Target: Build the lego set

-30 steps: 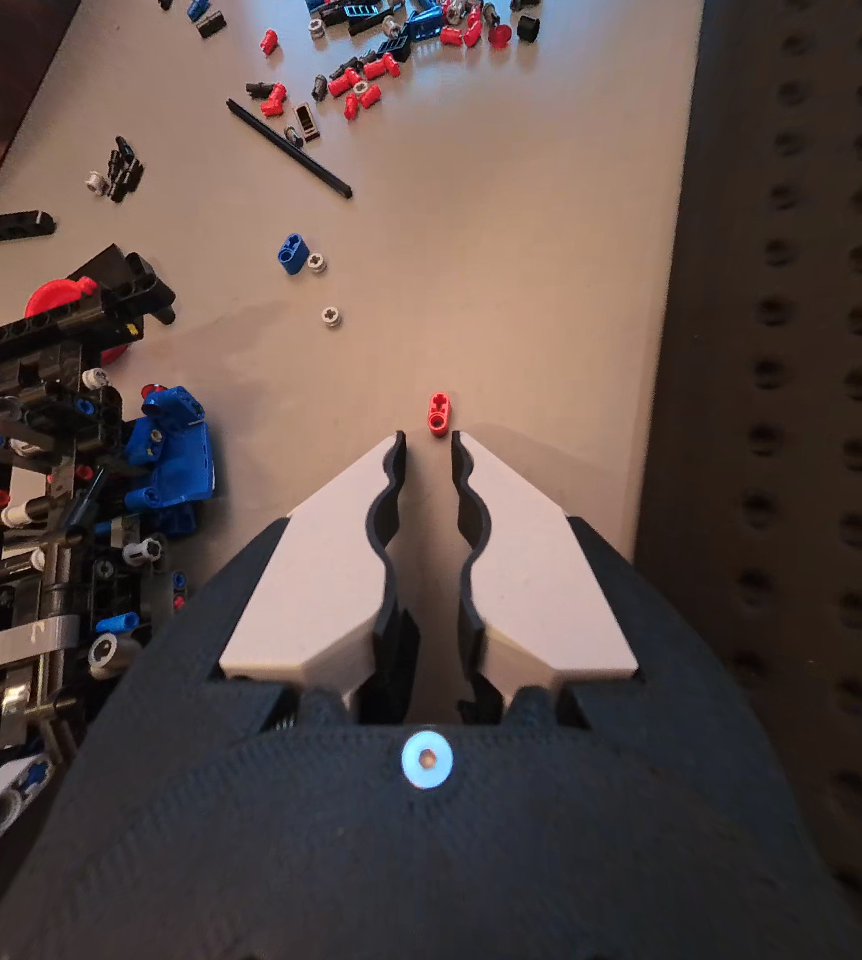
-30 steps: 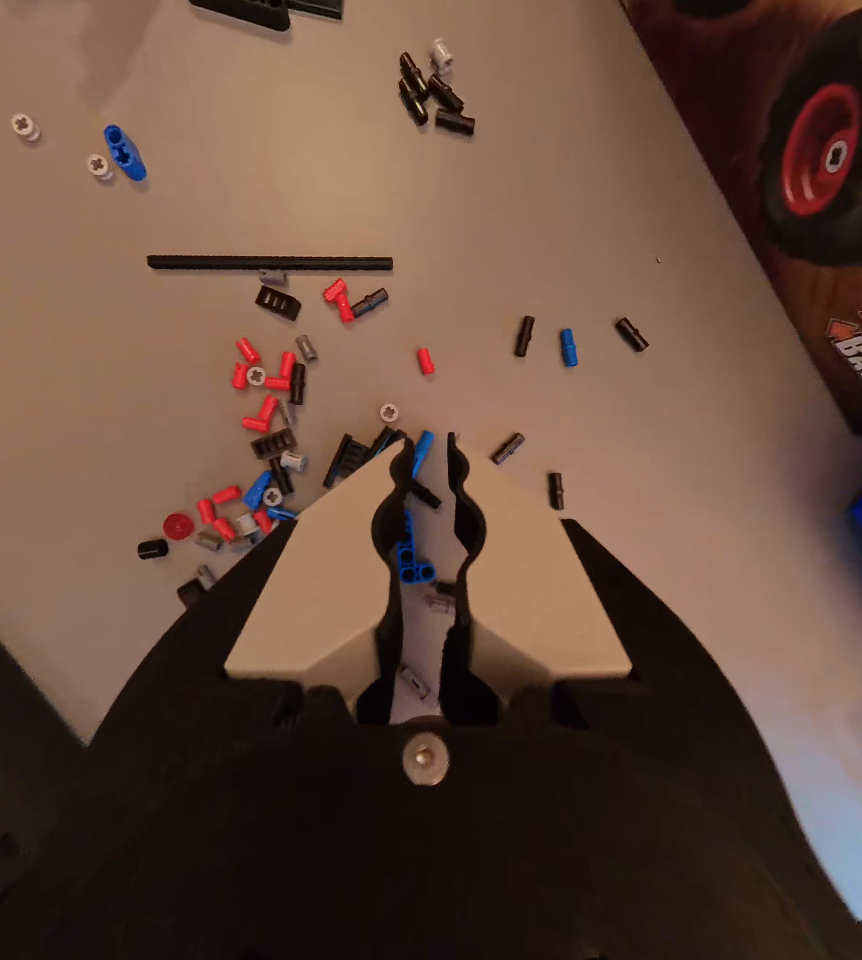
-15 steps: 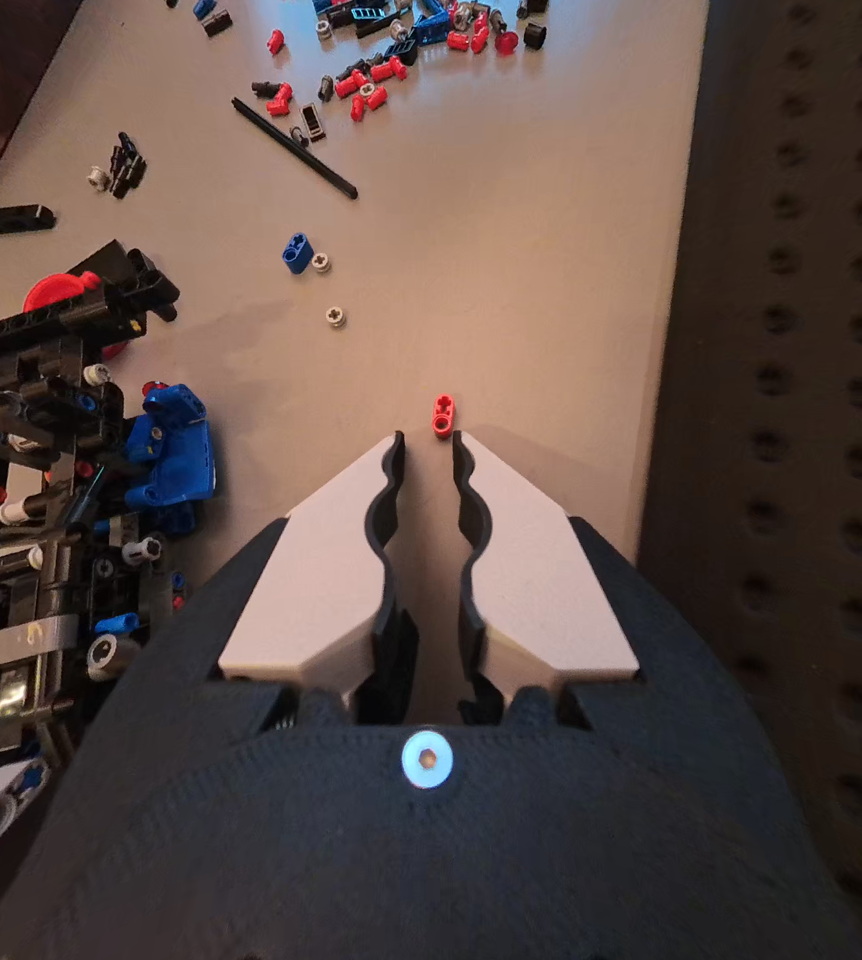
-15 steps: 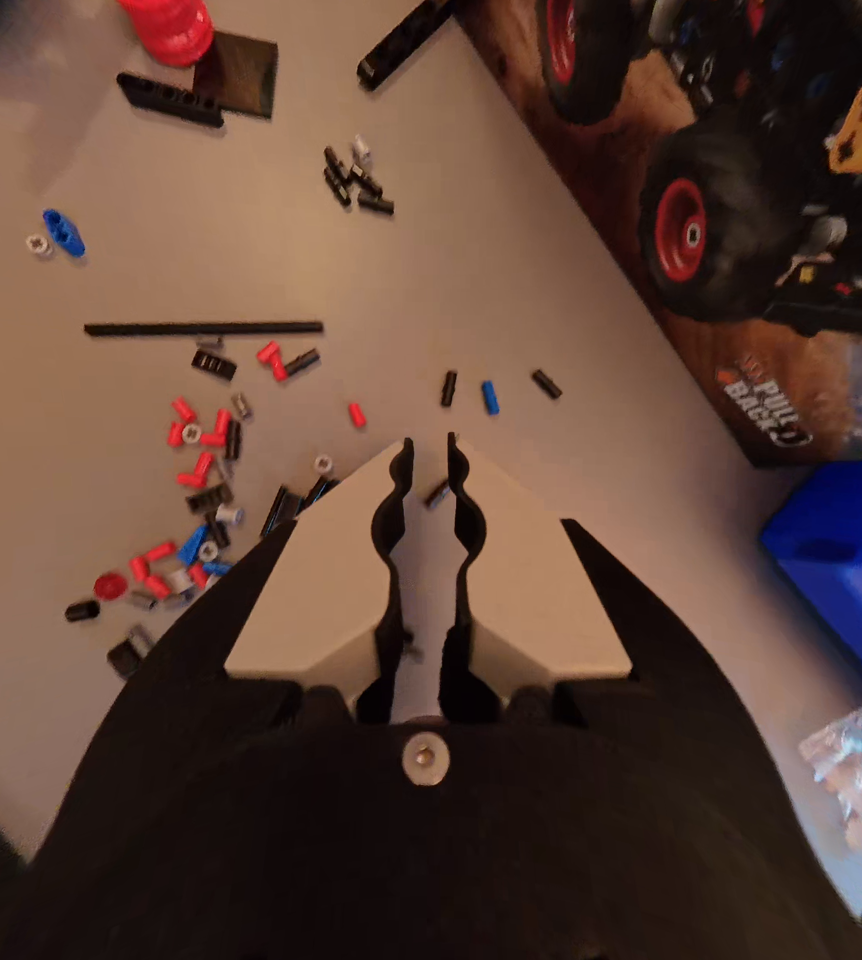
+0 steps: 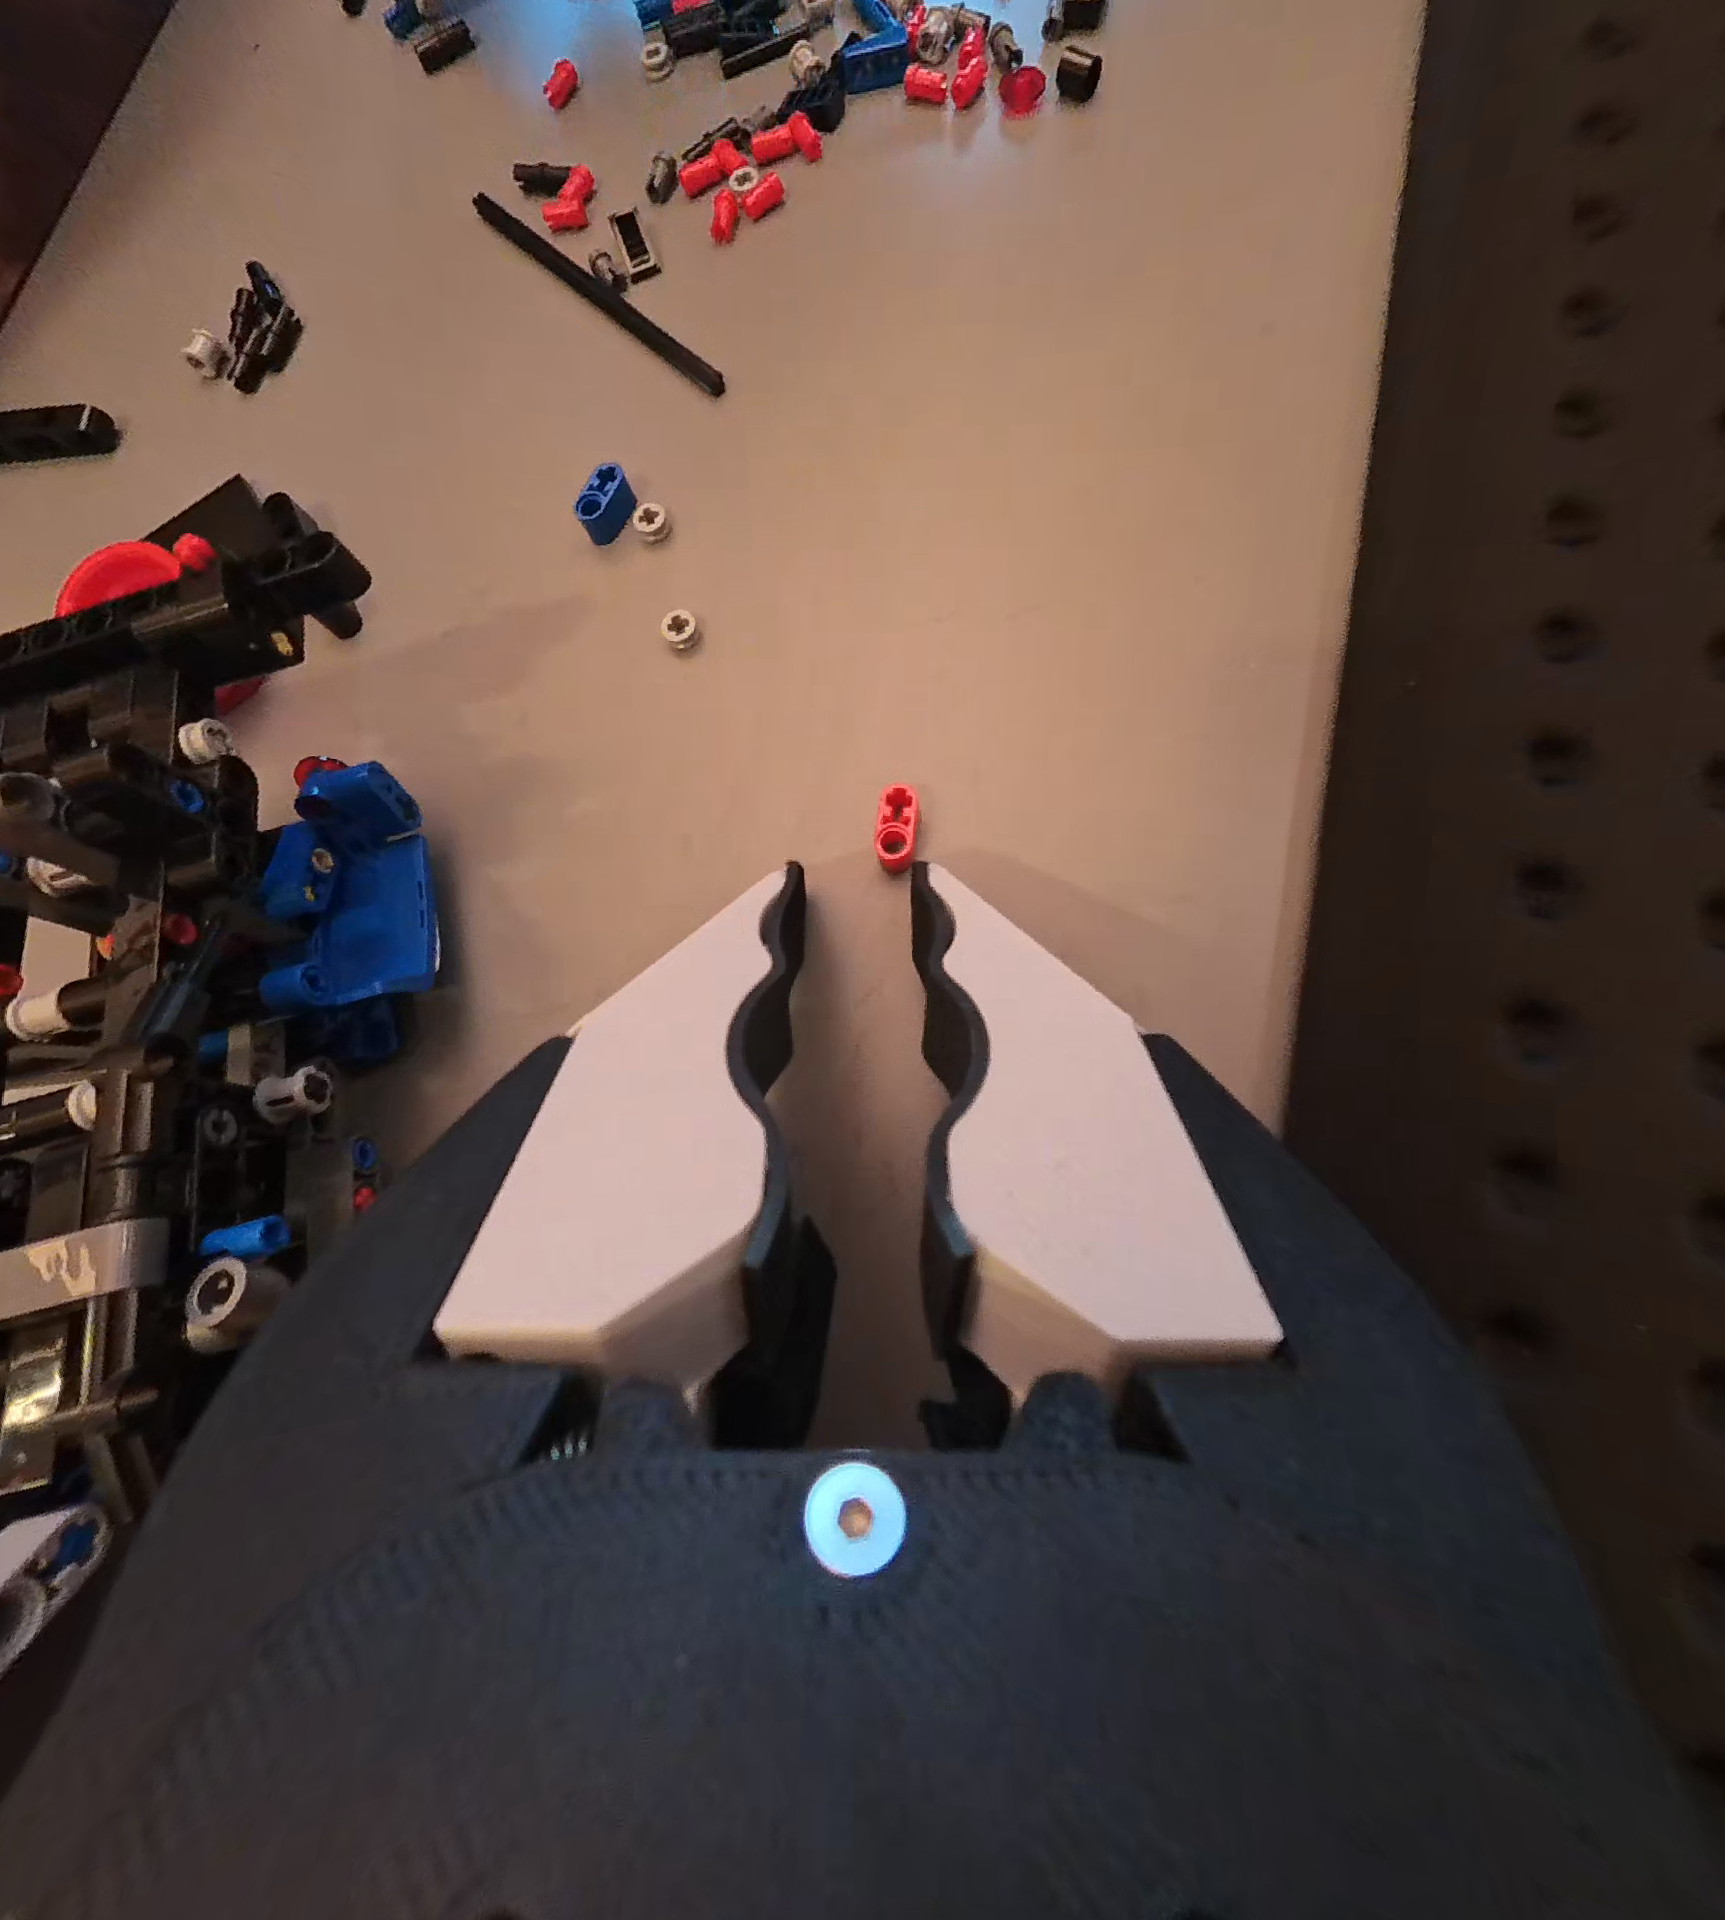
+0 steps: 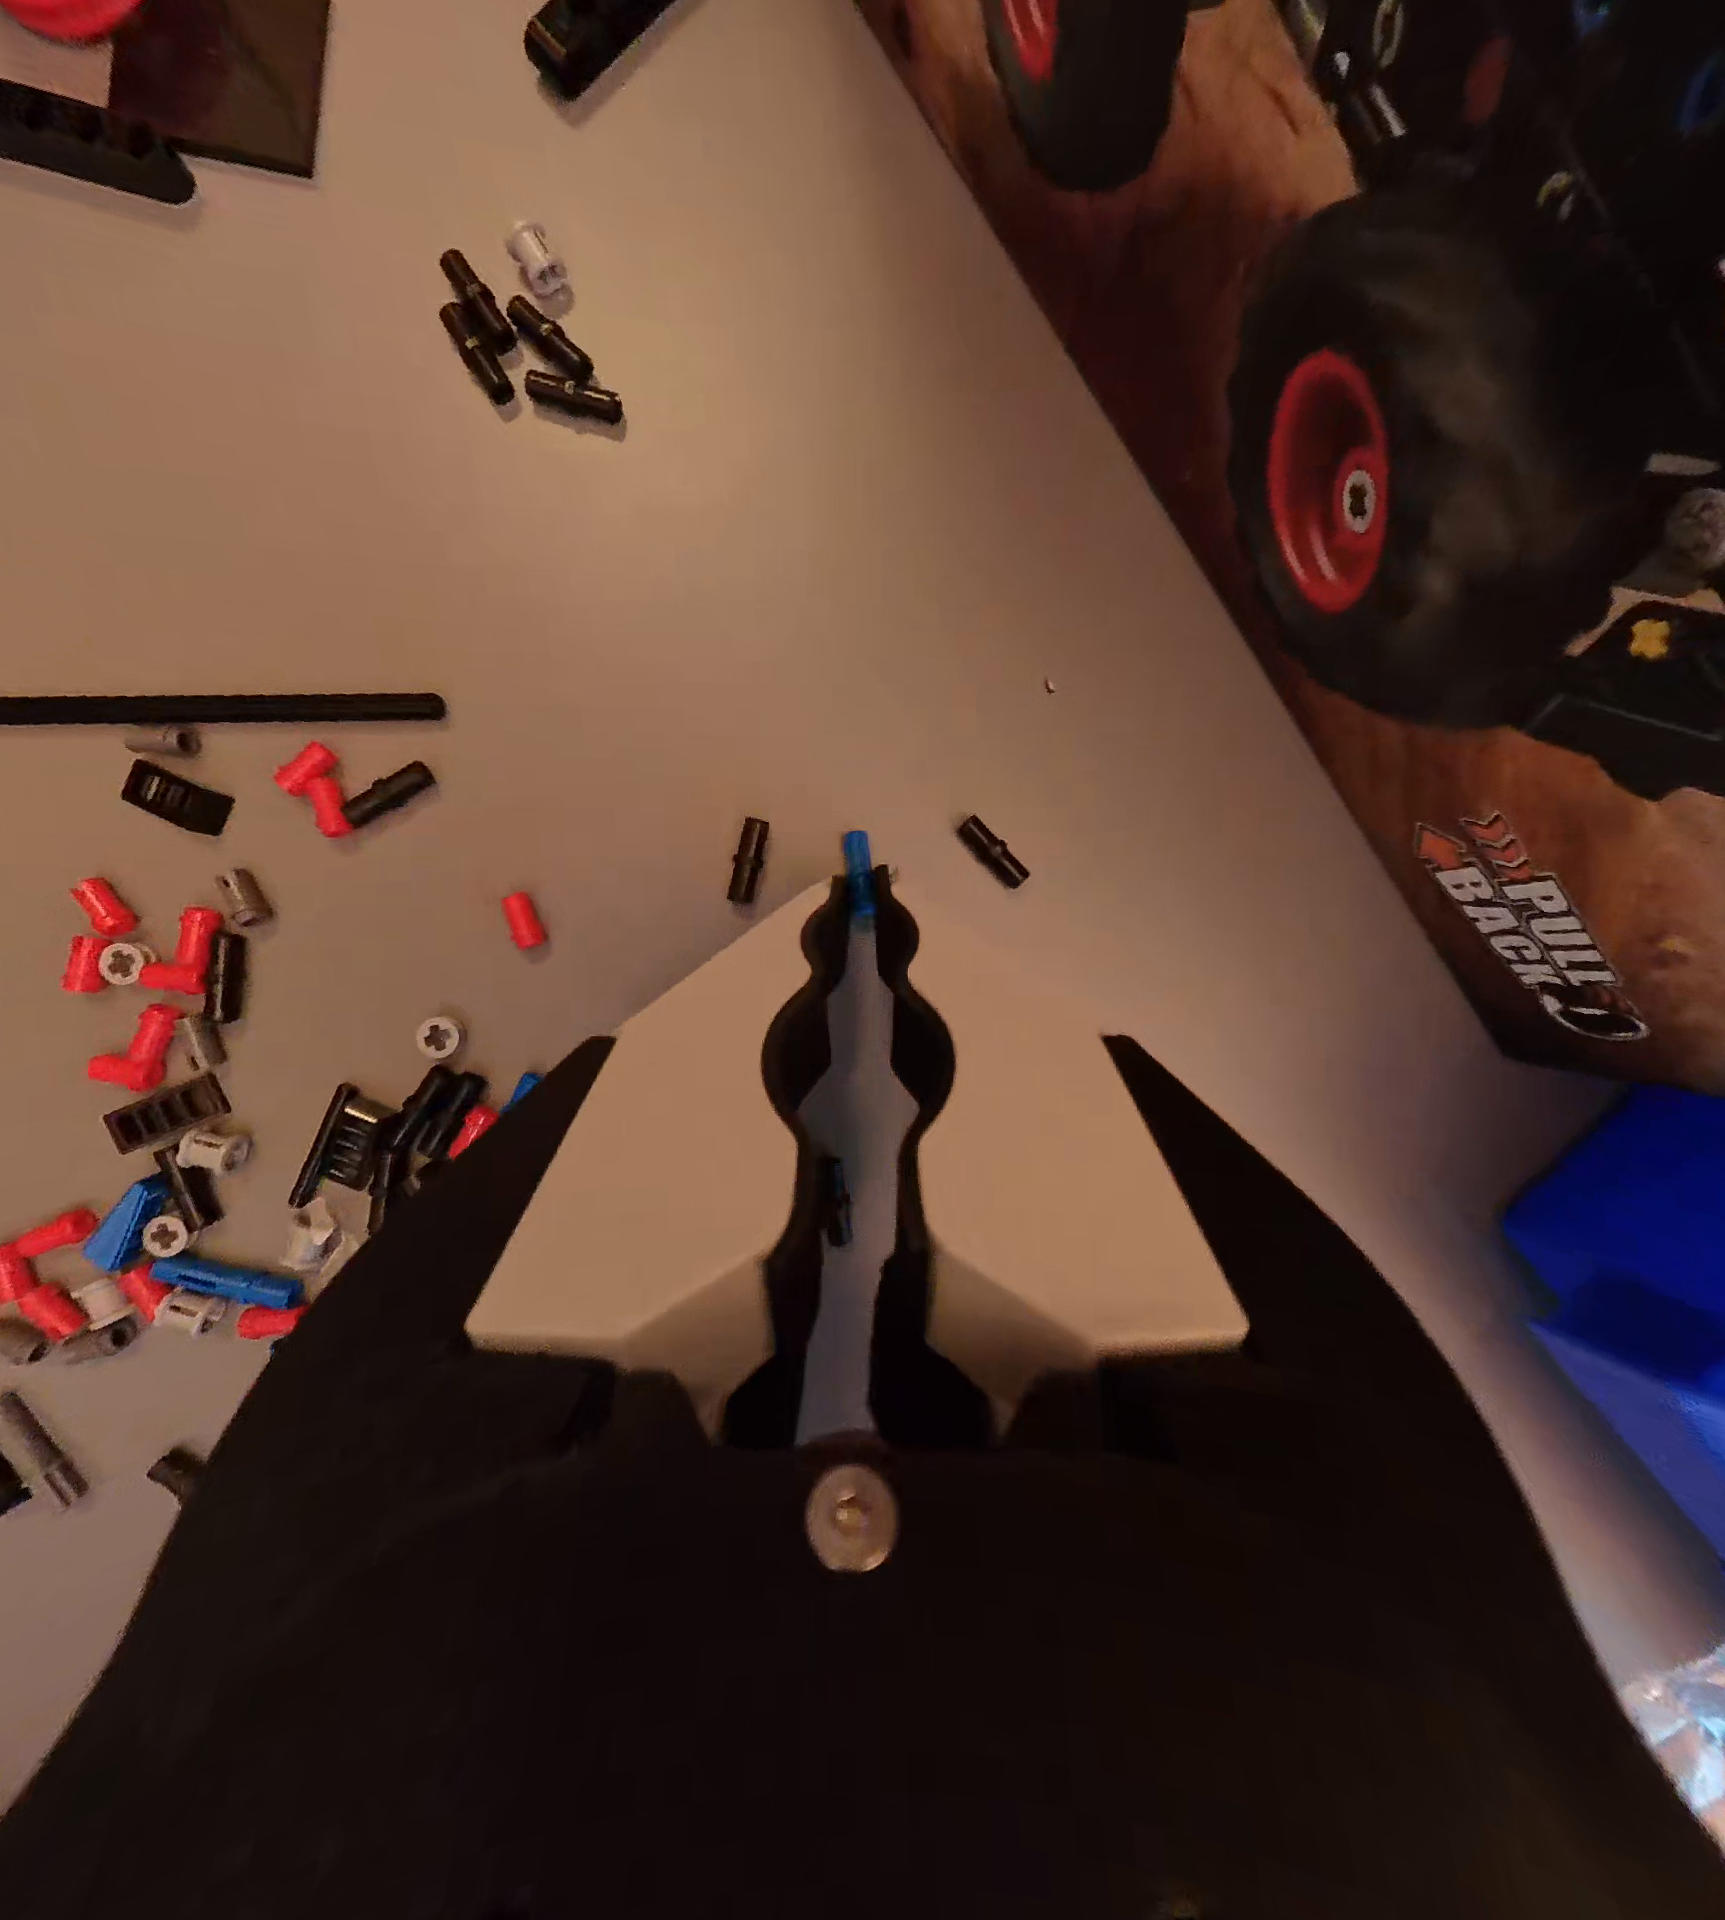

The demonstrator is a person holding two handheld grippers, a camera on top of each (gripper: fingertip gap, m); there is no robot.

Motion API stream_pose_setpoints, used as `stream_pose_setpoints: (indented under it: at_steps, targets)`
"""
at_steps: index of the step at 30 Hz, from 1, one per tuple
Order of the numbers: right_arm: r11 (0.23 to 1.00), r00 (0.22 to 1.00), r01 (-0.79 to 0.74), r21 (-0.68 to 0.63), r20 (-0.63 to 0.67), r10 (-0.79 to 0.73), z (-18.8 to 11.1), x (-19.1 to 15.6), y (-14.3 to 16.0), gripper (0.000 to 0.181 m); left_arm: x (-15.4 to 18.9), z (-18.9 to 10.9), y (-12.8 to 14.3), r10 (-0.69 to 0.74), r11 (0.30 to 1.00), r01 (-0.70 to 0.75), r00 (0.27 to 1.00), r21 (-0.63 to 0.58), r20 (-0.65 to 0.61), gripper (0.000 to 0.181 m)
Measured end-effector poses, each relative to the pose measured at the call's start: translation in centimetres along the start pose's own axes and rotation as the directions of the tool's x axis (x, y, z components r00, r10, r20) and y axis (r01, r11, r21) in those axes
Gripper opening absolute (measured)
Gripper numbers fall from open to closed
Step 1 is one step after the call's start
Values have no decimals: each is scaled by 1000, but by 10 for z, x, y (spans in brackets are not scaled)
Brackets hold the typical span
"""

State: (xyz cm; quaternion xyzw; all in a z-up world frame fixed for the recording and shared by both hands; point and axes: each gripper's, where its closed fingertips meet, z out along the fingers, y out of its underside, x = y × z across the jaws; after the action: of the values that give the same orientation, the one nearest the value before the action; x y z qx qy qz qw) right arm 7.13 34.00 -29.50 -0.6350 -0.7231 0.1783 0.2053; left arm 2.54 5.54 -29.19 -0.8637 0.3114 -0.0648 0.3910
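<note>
In the left wrist view my left gripper [image 5: 855, 878] is slightly open and empty, low over the table. A small red connector [image 5: 897, 826] lies just past its fingertips. The partly built black model [image 5: 58, 935] with a blue part [image 5: 359, 914] sits to its left. In the right wrist view my right gripper [image 6: 860, 883] is shut on a small blue pin [image 6: 854, 852] at its fingertips, at table level. Black pins lie on either side of it, one left [image 6: 749, 857] and one right [image 6: 993, 852].
A dark perforated board [image 5: 1616, 831] borders the table on the right. Loose pieces [image 5: 837, 83], a black axle [image 5: 598, 296] and a blue connector [image 5: 603, 504] lie ahead. The set's box [image 6: 1460, 416], a blue bin [image 6: 1689, 1299] and a pile of parts [image 6: 162, 1143] flank the right gripper. The left gripper's tips are roughly 30 centimeters from the right gripper's. My left tips are roughly 10 centimeters from the blue connector [image 5: 603, 504].
My right gripper has moved away from the pile to the row of pins and has closed on the blue pin. The left gripper has barely moved.
</note>
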Motion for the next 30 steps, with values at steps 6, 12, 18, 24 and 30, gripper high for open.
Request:
stream_pose_setpoints:
  at_steps: [6,12,18,24,30]
  targets:
    - [991,997,20,131,71,-29,-22,-31,-26,2,-5,-1,-1,9,1000,-9,999,0,32,25]
    - [937,939,62,344,299,-172,-59,-139,-88,2,-24,-20,-23,-3,991,-16,990,130,144,31]
    - [918,845,117,380,447,-293,-57,-230,-114,2,-32,-50,-59,116,941,-214,931,262,346,28]
    - [913,796,147,381,502,-337,-49,-268,-126,2,-23,-59,-70,213,904,-343,879,256,426,23]
    - [911,784,106,398,530,-323,-50,-272,-132,2,-19,-60,-70,225,897,-352,884,267,409,11]
